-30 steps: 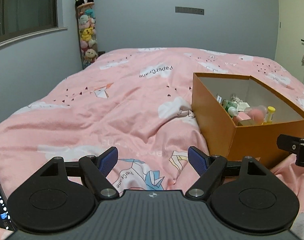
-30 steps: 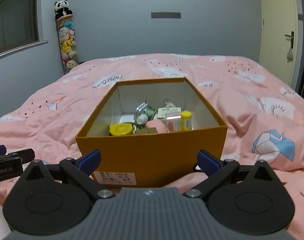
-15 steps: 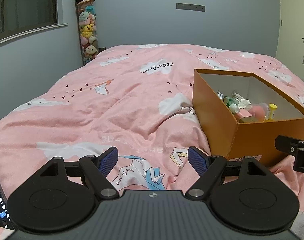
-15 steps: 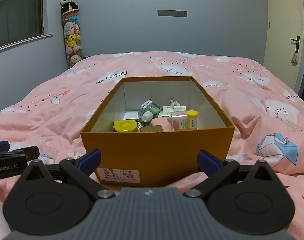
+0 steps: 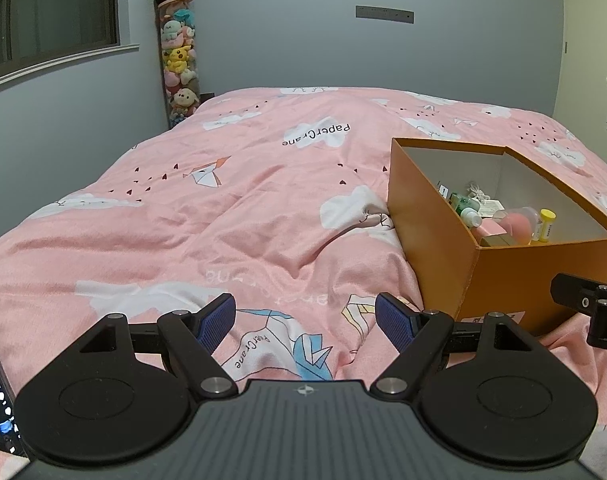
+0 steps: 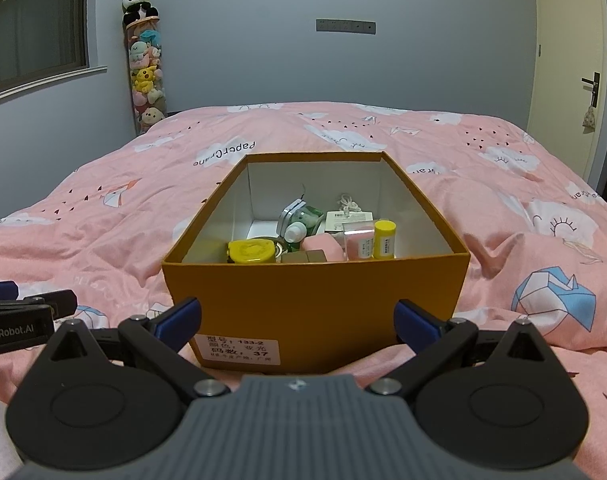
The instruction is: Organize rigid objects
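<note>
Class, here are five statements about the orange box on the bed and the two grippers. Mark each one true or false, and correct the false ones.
1. The orange box has a lid on it. False: it is open at the top, and its contents show.
2. A small yellow-capped bottle stands inside the box. True.
3. The left gripper holds a bottle between its fingers. False: its fingers stand wide apart with only the pink bedspread beyond them.
4. The right gripper is open and faces the near wall of the box. True.
5. The box sits on a wooden table. False: it rests on the bedspread.
</note>
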